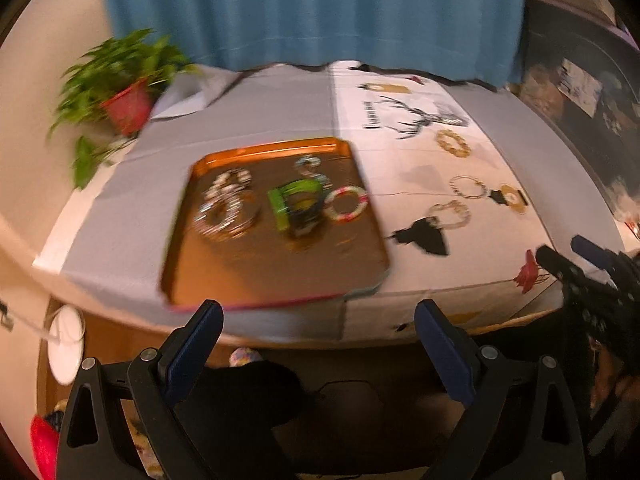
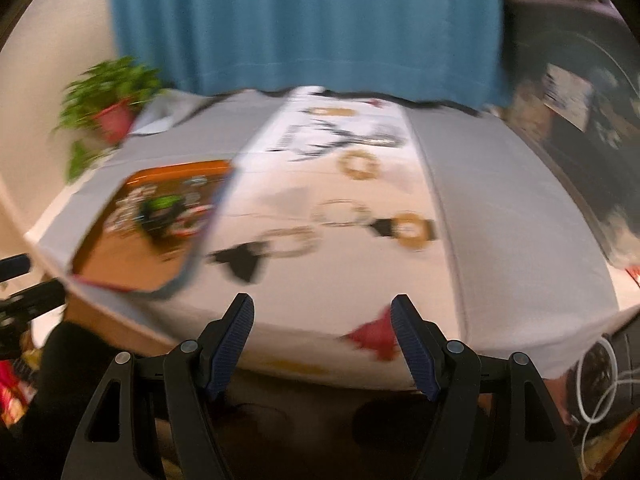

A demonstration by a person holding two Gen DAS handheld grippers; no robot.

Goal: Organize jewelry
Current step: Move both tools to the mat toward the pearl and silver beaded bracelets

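Note:
An orange tray (image 1: 224,276) lies on the table and holds several bangles: a silvery stack (image 1: 224,208), a green one (image 1: 294,204) and a red-and-white one (image 1: 347,203). Three more bangles lie on the white cloth to the right: a gold one (image 1: 453,143), a beaded one (image 1: 469,187) and a pale one (image 1: 450,215). My left gripper (image 1: 320,322) is open and empty, off the table's front edge below the tray. My right gripper (image 2: 322,322) is open and empty at the front edge, right of the blurred tray (image 2: 120,256). The loose bangles (image 2: 359,165) show ahead of it.
A potted plant in a red pot (image 1: 126,106) stands at the table's back left corner. A blue curtain (image 1: 312,12) hangs behind. The printed white cloth (image 1: 420,168) covers the table's middle, grey cloth (image 2: 500,208) its sides. The right gripper shows at the left view's right edge (image 1: 592,280).

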